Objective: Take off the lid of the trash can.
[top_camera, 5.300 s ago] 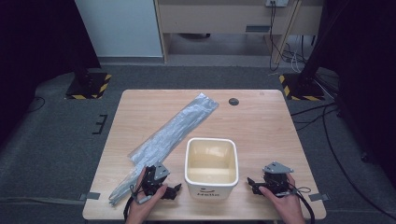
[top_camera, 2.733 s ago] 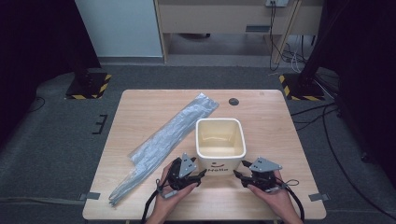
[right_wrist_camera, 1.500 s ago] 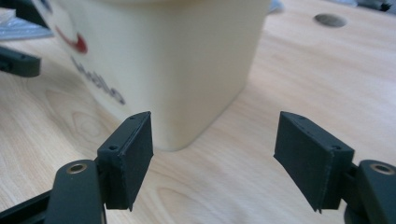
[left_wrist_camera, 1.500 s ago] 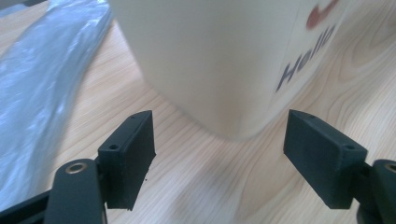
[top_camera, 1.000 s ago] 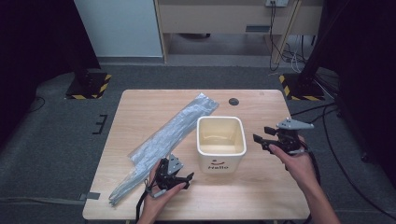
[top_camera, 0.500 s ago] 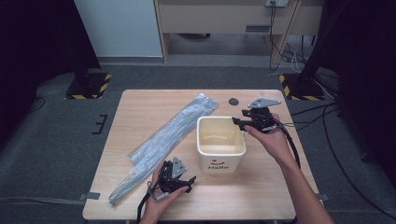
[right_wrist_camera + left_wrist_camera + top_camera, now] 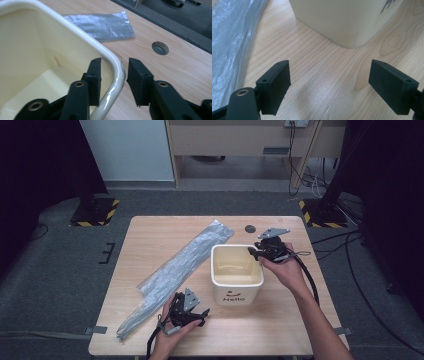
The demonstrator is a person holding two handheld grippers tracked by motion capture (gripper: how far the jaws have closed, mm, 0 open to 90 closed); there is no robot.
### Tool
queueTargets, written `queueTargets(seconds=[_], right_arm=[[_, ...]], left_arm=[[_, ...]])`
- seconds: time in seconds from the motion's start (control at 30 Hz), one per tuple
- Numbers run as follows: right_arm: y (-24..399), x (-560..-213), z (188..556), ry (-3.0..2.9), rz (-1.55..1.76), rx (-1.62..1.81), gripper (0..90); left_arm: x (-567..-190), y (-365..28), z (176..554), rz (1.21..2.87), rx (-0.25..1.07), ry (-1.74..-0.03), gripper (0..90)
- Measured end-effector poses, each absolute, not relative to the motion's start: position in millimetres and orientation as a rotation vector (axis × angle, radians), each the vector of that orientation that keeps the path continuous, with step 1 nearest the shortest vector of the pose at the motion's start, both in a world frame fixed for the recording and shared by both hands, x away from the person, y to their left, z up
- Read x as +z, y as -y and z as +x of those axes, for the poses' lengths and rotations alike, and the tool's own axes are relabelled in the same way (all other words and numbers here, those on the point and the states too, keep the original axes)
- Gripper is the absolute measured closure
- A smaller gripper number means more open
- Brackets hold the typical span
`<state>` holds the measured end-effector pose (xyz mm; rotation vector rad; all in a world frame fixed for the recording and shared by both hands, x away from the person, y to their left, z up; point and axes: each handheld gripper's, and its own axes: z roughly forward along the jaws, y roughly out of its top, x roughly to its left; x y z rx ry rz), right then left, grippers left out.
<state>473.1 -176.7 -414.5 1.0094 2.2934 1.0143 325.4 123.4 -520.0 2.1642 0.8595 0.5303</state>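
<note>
The cream bin (image 7: 237, 274) sits mid-bench, a bit right of centre, and the right gripper (image 7: 113, 75) is straddling its far right corner rim, one jaw inside, one outside, gap not clamped yet. So the rim's already between the jaws, probably just needs a squeeze. Left gripper (image 7: 329, 85) rests near-left, jaws spread wide, empty, beside the long plastic bag (image 7: 175, 270).

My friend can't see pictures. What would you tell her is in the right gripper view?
The right gripper straddles a corner of the cream bin's rim, one black jaw inside, one outside, not yet closed. Behind lie a grey plastic bag and a round hole in the wooden table.
</note>
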Motion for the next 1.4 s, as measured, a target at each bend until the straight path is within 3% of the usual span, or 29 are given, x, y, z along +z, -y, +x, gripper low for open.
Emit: queueTargets(seconds=[0.63, 1.4], right_arm=[[184.0, -409.8, 462.0, -2.268, 1.085, 1.022, 69.7], [208.8, -380.0, 462.6, -2.296, 1.175, 1.195, 72.1]], left_arm=[[-519.2, -124.7, 324.8, 2.148, 0.527, -0.877, 17.5], [-517.4, -126.6, 324.9, 2.136, 0.525, -0.882, 17.6]])
